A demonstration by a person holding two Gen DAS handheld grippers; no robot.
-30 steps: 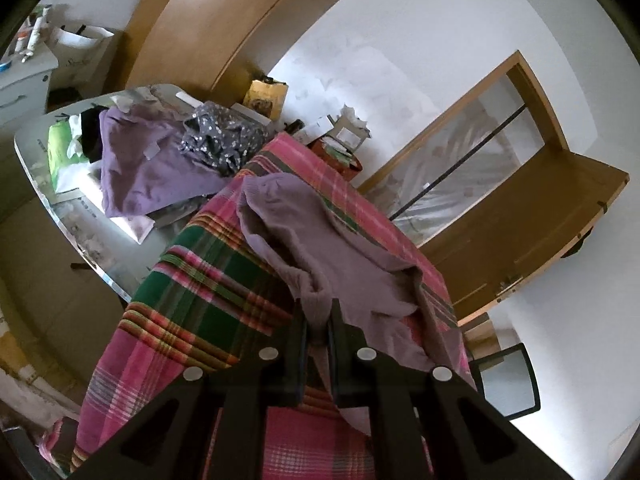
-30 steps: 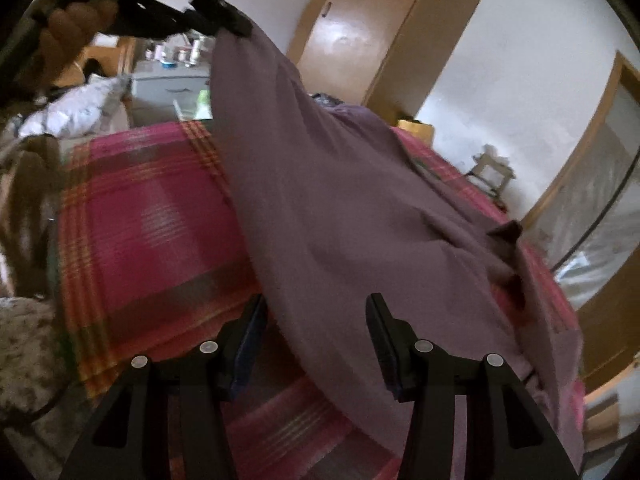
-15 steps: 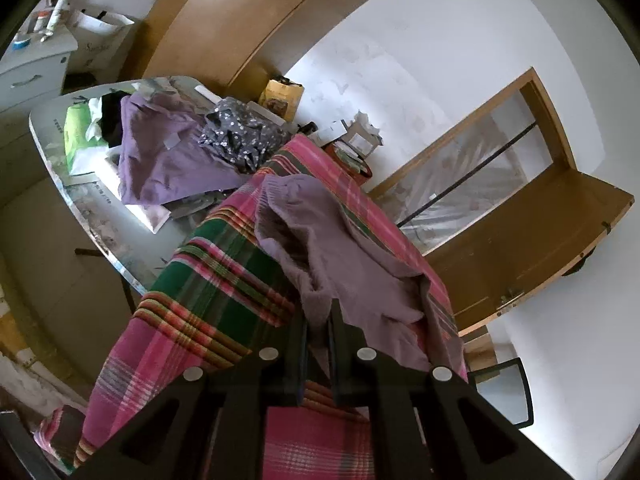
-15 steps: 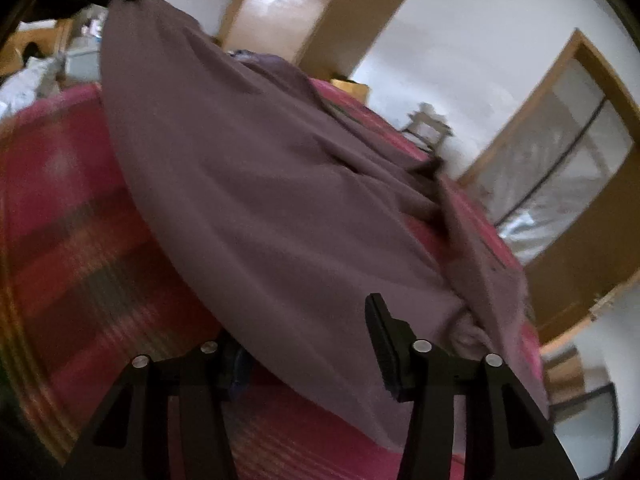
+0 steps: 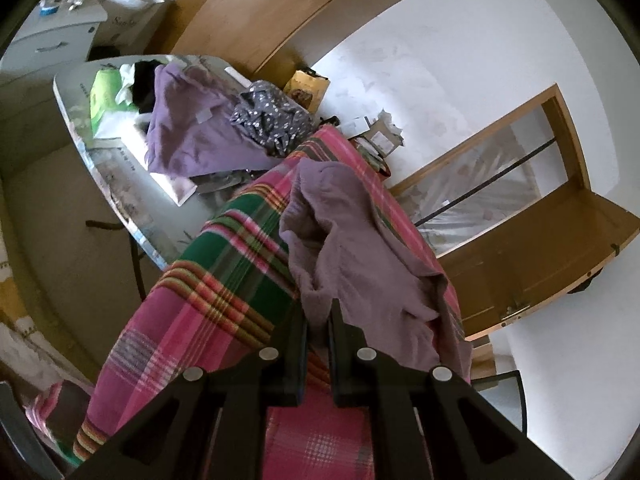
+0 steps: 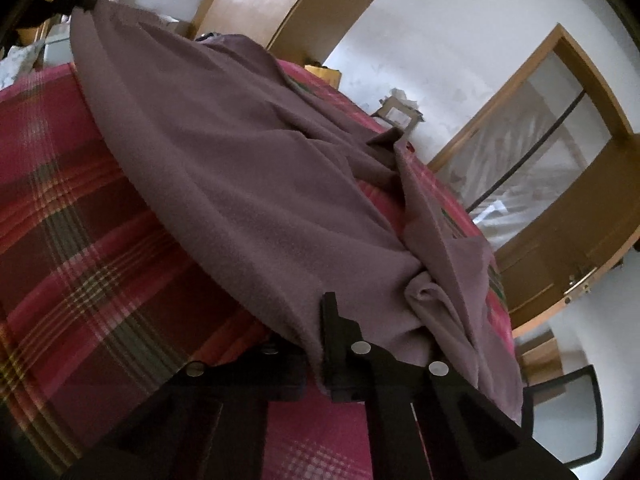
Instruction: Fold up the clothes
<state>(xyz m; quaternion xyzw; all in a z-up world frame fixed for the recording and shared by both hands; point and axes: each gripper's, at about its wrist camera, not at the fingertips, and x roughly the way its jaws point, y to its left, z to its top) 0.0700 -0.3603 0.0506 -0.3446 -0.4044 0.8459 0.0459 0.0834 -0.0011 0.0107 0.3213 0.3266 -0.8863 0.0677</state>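
Mauve garment [image 6: 248,168] edges pinched by both hand-held grippers; plaid blanket [image 6: 80,240] bare alongside.

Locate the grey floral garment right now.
Left wrist view, upper middle: the grey floral garment lies crumpled on the glass table, right of the lilac garment, just beyond the far end of the plaid blanket.

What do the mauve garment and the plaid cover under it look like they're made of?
Mauve garment: soft matte knit, likely cotton jersey or fleece; it drapes in loose folds with a faintly fuzzy surface. Plaid cover: woven cloth, probably cotton; its stripes look woven in, not printed.
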